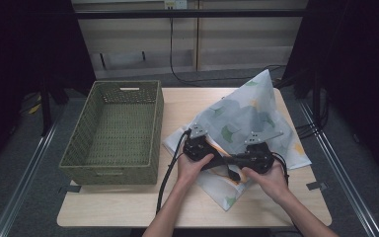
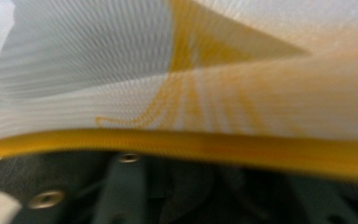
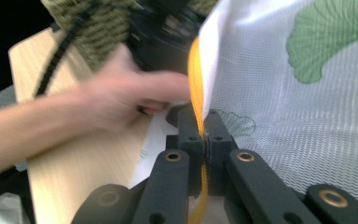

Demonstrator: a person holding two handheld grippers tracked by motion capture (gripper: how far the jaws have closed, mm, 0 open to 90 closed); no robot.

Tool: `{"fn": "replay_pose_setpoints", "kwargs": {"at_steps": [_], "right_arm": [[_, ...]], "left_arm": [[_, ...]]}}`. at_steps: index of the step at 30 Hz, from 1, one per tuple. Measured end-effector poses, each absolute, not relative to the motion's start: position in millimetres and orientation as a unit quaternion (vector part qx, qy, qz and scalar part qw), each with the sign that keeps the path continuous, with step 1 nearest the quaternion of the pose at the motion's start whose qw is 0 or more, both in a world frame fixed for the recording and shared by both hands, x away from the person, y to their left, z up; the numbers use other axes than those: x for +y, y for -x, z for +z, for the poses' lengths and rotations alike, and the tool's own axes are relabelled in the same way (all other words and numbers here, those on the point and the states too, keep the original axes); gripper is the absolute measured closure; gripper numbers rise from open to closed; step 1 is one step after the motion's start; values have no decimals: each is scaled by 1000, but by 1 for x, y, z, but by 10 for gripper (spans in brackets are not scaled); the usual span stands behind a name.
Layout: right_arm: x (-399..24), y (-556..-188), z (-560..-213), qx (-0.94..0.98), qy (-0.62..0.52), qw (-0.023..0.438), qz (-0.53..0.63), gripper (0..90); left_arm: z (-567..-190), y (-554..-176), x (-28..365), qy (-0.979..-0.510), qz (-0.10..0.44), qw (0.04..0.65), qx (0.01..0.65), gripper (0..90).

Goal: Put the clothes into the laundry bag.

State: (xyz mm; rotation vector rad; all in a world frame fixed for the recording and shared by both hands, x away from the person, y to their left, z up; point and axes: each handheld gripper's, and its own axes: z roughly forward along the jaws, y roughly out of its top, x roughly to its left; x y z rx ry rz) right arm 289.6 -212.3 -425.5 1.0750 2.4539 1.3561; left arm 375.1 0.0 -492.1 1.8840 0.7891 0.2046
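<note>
Mesh laundry bag [image 1: 246, 116], white with green leaf print and a yellow trim [image 3: 195, 79], lies partly propped up on the right half of the table [image 1: 128, 207], beside the woven basket [image 1: 113, 131]. Judged light, limp, slippery; the stitched trim is the firmest place to pinch. Right gripper [image 3: 206, 135]: jaws clamped on the yellow trim. Left gripper [image 1: 205, 158]: hard against the same edge, trim runs across its view; pads hidden by fabric, grip cannot be told

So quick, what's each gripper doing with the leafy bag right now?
Left gripper: at the mesh bag; open or closed cannot be told.
Right gripper: closed, pinching the bag's yellow edge.
</note>
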Motion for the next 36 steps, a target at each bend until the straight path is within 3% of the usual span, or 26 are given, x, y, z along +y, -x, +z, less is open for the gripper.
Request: {"fn": "replay_pose_setpoints", "kwargs": {"at_steps": [2, 5, 11, 18, 20, 22, 25, 28, 36], "right_arm": [[-213, -292, -429, 815, -362, 67, 448, 886], [-215, -294, -428, 813, -365, 71, 448, 886], [-221, -294, -424, 807, -370, 79, 453, 885], [-221, -295, -425, 808, -369, 77, 453, 885], [-221, -295, -425, 808, -369, 79, 452, 885], [-220, -295, -424, 808, -369, 78, 452, 885], [-218, -293, -422, 809, -364, 79, 455, 886], [-215, -291, -416, 808, -354, 79, 464, 887], [-202, -279, -395, 805, -322, 74, 493, 889]], "left_arm": [[-487, -368, 5, -783, 81, 518, 335, 416], [-480, -353, 9, -790, 94, 515, 319, 331], [-483, -335, 13, -827, 126, 461, 296, 255], [-504, -336, 8, -869, 121, 379, 293, 175], [-506, -340, 10, -860, 124, 380, 316, 230], [-502, -342, 14, -854, 134, 394, 313, 525], [-495, -343, 17, -835, 126, 425, 325, 828], [-485, -350, 16, -824, 88, 457, 322, 858], [-459, -362, -16, -807, 94, 505, 290, 862]]}}
